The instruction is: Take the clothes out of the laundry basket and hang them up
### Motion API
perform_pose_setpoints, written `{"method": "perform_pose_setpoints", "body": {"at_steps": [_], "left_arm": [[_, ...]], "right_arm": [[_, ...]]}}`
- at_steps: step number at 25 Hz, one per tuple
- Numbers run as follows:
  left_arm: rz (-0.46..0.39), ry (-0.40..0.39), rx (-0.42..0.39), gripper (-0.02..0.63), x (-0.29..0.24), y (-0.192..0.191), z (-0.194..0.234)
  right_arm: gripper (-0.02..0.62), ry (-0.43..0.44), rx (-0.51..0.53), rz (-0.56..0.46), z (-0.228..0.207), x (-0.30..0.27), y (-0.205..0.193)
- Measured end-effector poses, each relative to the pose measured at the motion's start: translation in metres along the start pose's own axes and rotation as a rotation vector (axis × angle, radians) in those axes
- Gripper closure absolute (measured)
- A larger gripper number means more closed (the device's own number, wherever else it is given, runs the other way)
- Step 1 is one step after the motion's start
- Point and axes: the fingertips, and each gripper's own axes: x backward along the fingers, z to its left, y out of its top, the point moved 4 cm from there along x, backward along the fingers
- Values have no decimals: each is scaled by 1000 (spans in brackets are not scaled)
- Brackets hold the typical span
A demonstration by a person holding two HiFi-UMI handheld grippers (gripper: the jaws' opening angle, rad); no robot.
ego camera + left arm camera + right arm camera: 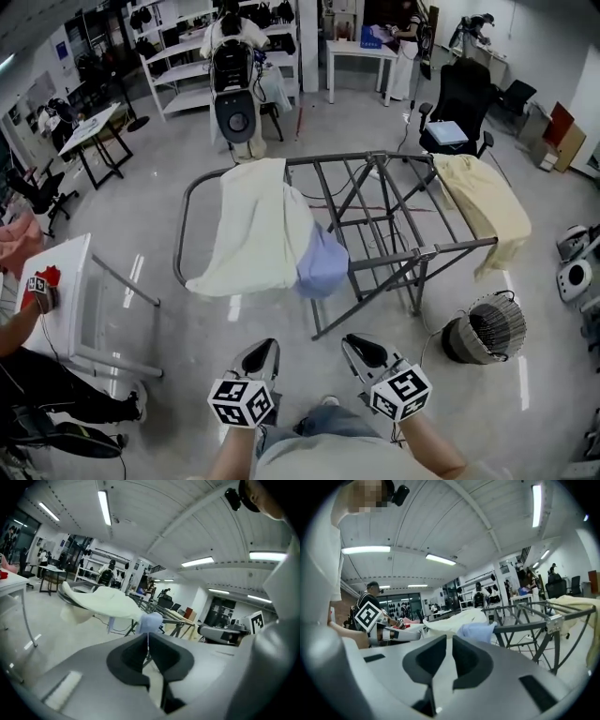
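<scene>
Pressed tight together on the left gripper, pinching nothing. A little apart on the right gripper, nothing between either. Both low before the drying rack. Already hung there: a cream cloth, a blue cloth and a yellow cloth. Off to the right, the laundry basket; hard to tell if any clothes left inside. Maybe nearly done.

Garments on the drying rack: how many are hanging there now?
3. A cream garment drapes the rack's left end, a blue garment hangs beside it on the near side, and a yellow garment covers the right end. More may lie underneath.
</scene>
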Motion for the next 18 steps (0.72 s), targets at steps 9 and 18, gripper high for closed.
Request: {"method": "perform_pose_setpoints", "body": {"at_steps": [9,18], "left_arm": [[-11,-198,-63,594,40,-13,-35],[33,-289,-127,594,143,-73,-50]], "right_arm": [[592,-136,47,-99,57,35,13],[592,-245,33,-145,174,111,-27]]}}
